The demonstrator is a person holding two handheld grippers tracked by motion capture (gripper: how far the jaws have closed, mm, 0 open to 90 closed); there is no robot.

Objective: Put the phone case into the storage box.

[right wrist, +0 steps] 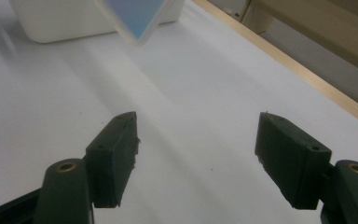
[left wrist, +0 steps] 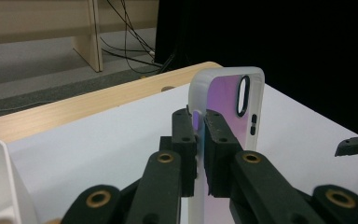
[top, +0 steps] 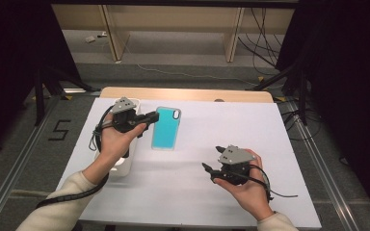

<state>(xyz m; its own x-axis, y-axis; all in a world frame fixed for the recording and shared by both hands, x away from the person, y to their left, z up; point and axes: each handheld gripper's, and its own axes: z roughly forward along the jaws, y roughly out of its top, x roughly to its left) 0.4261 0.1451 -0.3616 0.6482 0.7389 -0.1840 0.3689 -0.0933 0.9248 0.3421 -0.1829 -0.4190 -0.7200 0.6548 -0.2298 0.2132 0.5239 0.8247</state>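
At a white table (top: 270,144) seen from above, a person in cream sleeves works two handheld grippers. Nearest the camera, the right gripper (top: 211,172) hovers over bare tabletop at the lower right, its jaws spread wide with nothing between them; its own view shows the two black pads (right wrist: 114,156) standing well apart above the white surface. The phone case (right wrist: 137,16) appears there as a blurred blue and clear corner at the top of the frame, so whether that corner rests on the table cannot be told from this angle.

Farther up and to the left, the left gripper (top: 153,117) is clamped on the phone case (top: 166,127), pinching its long left edge near the camera cutout. In the left gripper view the two pads (left wrist: 184,154) press together on the thin translucent side wall of the case (left wrist: 228,98) (the back panel shimmers purple there, turquoise from above). The case stands between the two hands, well apart from the right gripper.

Just beside the left hand (top: 115,142), a white bin (top: 127,163) sits at the table's left edge, partly covered by the wrist. Beyond the table's wooden far edge (top: 183,94) lie grey floor, loose cables (top: 265,43) and the legs of a wooden bench (top: 113,33).
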